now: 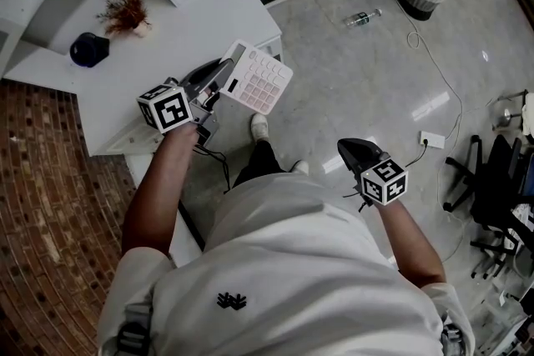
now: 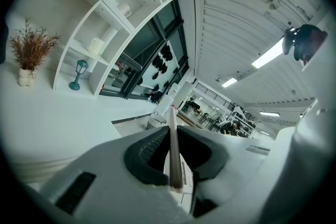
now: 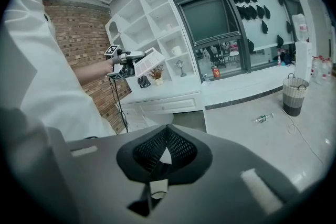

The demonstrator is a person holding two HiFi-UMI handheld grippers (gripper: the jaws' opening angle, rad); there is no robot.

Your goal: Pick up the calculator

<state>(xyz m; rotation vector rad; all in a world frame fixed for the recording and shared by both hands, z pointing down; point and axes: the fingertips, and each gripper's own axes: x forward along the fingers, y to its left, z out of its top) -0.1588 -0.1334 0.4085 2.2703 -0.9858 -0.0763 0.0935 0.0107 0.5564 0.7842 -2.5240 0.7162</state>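
I am holding my left forearm (image 1: 154, 188) stretched out ahead of me, bare to the sleeve, with the left tool (image 1: 225, 72) pointing away from me and close to level. Its marker cube (image 1: 167, 106) is sitting just above my wrist. The tool's jaws are standing narrow, clamped on one edge of the pink calculator (image 1: 260, 79). The calculator is hanging in the air off the corner of the white desk (image 1: 192, 21), its keys facing up toward my head. In the left gripper view it is showing edge-on as a thin strip between the two pads. My right arm (image 1: 417, 242) is bent lower at my side, over the grey floor (image 1: 367, 79). The right tool (image 1: 346, 146) is tilting downward, its jaws pressed together with nothing between them. A dried plant in a small vase (image 1: 125, 12) is standing on the desk, well apart from the calculator.
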